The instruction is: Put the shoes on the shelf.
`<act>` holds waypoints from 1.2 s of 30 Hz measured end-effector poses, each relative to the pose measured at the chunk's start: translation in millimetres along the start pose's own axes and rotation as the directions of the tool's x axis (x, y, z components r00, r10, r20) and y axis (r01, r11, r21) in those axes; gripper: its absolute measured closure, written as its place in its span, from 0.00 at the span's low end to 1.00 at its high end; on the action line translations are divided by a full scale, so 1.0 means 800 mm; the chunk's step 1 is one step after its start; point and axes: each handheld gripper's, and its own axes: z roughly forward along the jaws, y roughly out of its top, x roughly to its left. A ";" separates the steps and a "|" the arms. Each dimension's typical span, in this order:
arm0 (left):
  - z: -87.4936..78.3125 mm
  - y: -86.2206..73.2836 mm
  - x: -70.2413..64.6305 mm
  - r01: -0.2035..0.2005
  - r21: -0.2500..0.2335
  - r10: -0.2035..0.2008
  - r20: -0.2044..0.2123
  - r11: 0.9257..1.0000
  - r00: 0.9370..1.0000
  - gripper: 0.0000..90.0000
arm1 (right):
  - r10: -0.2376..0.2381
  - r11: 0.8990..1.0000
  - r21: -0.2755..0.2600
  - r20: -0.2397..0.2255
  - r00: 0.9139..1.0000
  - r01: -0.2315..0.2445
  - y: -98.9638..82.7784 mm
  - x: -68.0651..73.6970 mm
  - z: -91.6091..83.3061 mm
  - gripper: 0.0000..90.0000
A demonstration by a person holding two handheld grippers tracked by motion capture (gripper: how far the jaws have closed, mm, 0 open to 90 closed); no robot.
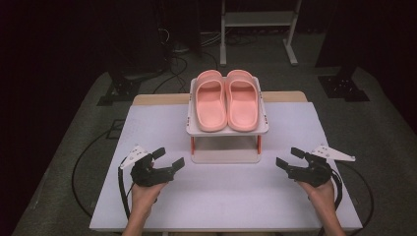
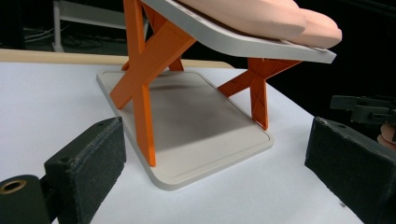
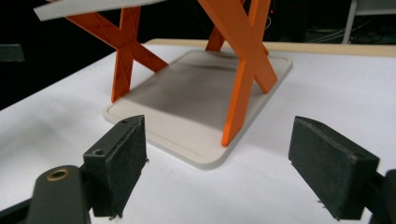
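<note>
Pair of pink slippers [image 1: 226, 100] side by side, toes toward the person, on the top shelf of a small rack [image 1: 263, 129] at mid-table. Top shelf grey-white, tilted, carried on orange crossed legs [image 2: 140, 74] above a flat grey base [image 2: 210, 140]. Base empty, shaded by the shelf above. Rack standing on a white table [image 1: 221, 196], toward its far half.

Left gripper [image 1: 169, 160] low over the table, just left of the rack's front, held in a hand [image 1: 145, 194], aimed at the rack. Jaws spread wide, nothing between the pads [image 2: 98, 158], apart from rack and slippers. Right gripper [image 1: 287, 158] mirrored at the rack's right front, in the other hand [image 1: 322, 191], jaws likewise released and empty, pads [image 3: 123, 158] clear of the base corner ahead. Both grippers near the rack, touching nothing.

Beyond the table: dark floor, cables, a pale frame [image 1: 258, 19] at the back.
</note>
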 end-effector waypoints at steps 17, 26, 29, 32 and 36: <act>-0.004 -0.012 0.002 0.003 0.001 -0.003 0.007 1.000 1.000 0.03 | 0.017 1.000 0.009 0.008 1.000 -0.017 -0.024 -0.009 -0.010 0.20; -0.001 -0.021 -0.003 0.013 0.008 -0.014 0.028 1.000 1.000 0.03 | 0.013 1.000 0.016 0.004 1.000 -0.013 -0.033 -0.008 -0.014 0.20; -0.001 -0.022 -0.005 0.009 0.006 -0.009 0.036 1.000 0.999 0.03 | 0.011 1.000 0.025 0.002 1.000 -0.011 -0.037 -0.007 -0.017 0.20; 0.000 -0.025 -0.006 0.012 0.008 -0.012 0.038 1.000 0.999 0.03 | 0.019 1.000 0.016 -0.001 1.000 -0.019 -0.043 -0.006 -0.021 0.20; 0.002 -0.033 -0.006 0.017 0.015 -0.017 0.040 1.000 0.999 0.03 | 0.033 0.999 -0.001 -0.003 0.999 -0.033 -0.052 -0.004 -0.027 0.20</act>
